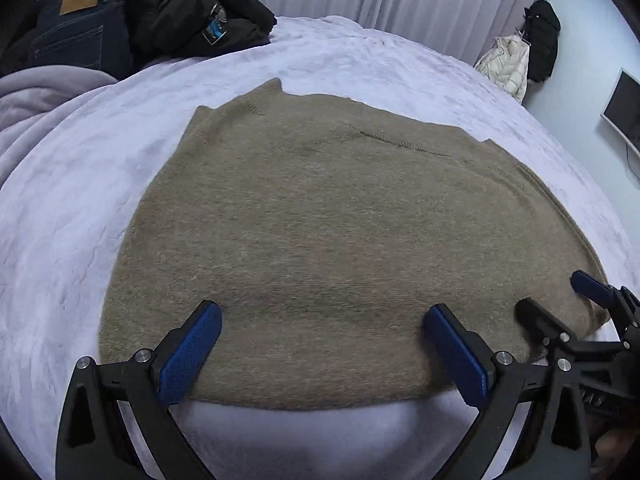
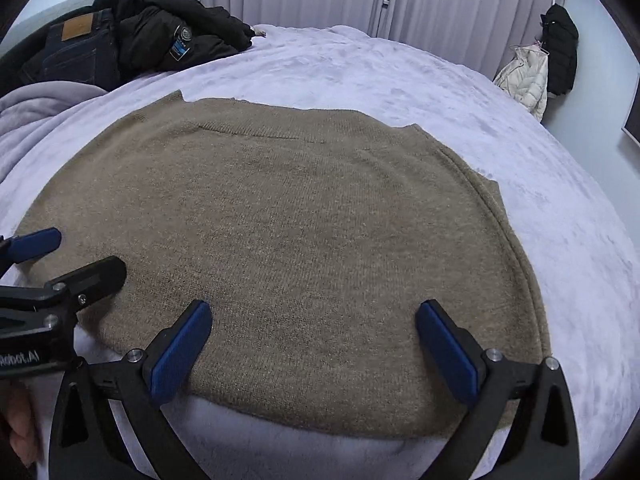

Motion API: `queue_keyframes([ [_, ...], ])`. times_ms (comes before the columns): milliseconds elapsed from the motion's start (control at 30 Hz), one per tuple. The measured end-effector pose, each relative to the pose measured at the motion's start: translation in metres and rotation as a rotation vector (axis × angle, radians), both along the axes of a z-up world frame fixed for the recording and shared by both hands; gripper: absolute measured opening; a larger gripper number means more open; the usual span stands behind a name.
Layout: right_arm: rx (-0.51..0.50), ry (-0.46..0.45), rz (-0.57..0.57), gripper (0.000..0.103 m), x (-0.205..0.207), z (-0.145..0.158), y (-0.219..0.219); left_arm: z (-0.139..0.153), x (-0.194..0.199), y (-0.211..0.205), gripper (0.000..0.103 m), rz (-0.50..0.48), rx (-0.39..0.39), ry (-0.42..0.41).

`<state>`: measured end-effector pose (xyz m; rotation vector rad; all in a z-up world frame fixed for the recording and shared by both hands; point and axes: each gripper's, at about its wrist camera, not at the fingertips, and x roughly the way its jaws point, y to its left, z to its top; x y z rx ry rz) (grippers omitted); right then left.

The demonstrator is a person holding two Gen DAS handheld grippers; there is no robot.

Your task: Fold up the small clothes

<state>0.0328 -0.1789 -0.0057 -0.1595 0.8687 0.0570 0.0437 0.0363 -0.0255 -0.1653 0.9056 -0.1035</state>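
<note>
Bed (image 1: pixel 360 64) with a pale lilac cover fills both views. Brown sweater (image 1: pixel 328 240) lies flat across the middle of it, sleeves look folded in, near hem facing the cameras. Dark jeans (image 1: pixel 80 28) and a black jacket (image 1: pixel 192 8) are piled at the bed's far left corner. A cream coat (image 1: pixel 506 62) and a black one hang on the right wall. Left hand-held gripper (image 1: pixel 322 340) is spread wide over the near hem, fingers low on the knit, nothing pinched. Right hand-held gripper (image 2: pixel 314 338) just beside it, also spread wide over the hem, empty.
</note>
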Motion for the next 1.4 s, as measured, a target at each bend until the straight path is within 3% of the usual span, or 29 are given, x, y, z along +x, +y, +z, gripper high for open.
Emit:
queue_keyframes([
  [67, 0.024, 0.008, -0.074, 0.102, 0.0, 0.0, -0.023, -0.001, -0.004, 0.015, 0.103, 0.035, 0.01, -0.001],
  [167, 0.147, 0.046, -0.163, 0.102, 0.003, -0.003, -0.071, 0.0, -0.009, 0.024, 0.103, 0.024, -0.034, 0.014],
  [233, 0.215, 0.052, -0.157, 0.101, 0.001, 0.004, -0.086, 0.013, -0.008, 0.02, 0.103, 0.043, 0.002, 0.008],
  [333, 0.174, -0.016, -0.137, 0.101, -0.003, 0.03, -0.076, 0.043, 0.01, 0.004, 0.103, -0.008, 0.027, -0.075],
  [433, 0.109, -0.115, -0.087, 0.102, 0.022, 0.057, -0.054, 0.06, 0.057, -0.013, 0.103, -0.015, 0.094, -0.083],
  [567, 0.03, 0.004, -0.075, 0.102, 0.089, 0.043, -0.028, 0.049, 0.116, -0.02, 0.103, 0.012, 0.064, 0.028],
  [700, 0.039, 0.095, -0.068, 0.102, 0.123, 0.016, -0.014, 0.022, 0.141, -0.016, 0.103, 0.06, 0.071, 0.094],
  [800, -0.002, 0.112, -0.056, 0.102, 0.131, -0.003, -0.01, 0.0, 0.145, -0.01, 0.103, 0.086, 0.114, 0.115],
  [1167, 0.159, 0.054, -0.163, 0.102, 0.127, -0.009, -0.072, -0.005, 0.133, 0.002, 0.103, 0.022, 0.128, 0.051],
  [1300, 0.137, 0.054, -0.196, 0.102, 0.123, -0.001, -0.072, 0.009, 0.123, 0.01, 0.103, 0.026, 0.151, 0.058],
  [1400, 0.1, -0.023, -0.228, 0.102, 0.106, 0.024, -0.067, 0.033, 0.105, 0.018, 0.103, 0.027, 0.085, -0.019],
])
